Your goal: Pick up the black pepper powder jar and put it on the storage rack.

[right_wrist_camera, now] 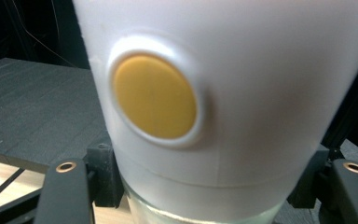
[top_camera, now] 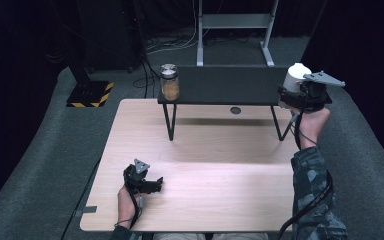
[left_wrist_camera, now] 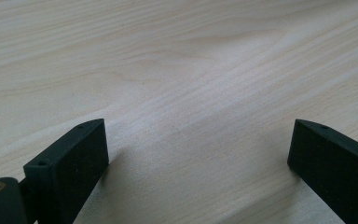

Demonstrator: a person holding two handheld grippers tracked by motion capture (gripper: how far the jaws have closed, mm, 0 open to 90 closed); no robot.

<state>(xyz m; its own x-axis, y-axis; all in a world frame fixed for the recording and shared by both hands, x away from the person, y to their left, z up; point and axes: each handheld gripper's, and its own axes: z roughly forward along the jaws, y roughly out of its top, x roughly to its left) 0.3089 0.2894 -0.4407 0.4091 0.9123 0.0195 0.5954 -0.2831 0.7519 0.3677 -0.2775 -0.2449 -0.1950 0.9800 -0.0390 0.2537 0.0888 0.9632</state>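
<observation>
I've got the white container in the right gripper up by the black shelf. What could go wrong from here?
1. The right gripper holds the white container low on its body, so the tall part above the jaws could tip or slip.
2. It hangs at the right end of the black shelf; set down too near that edge, it could fall off.
3. The left gripper rests open on the wooden table, too far away to steady anything.

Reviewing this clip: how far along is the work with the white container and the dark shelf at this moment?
Looks done: a glass jar already stands on the dark shelf at its left end. In hand: the right gripper is clamped on a white container with a yellow round button, held at the shelf's right end. Left, probably: setting it down and letting go. The left gripper rests open on the table.
</observation>
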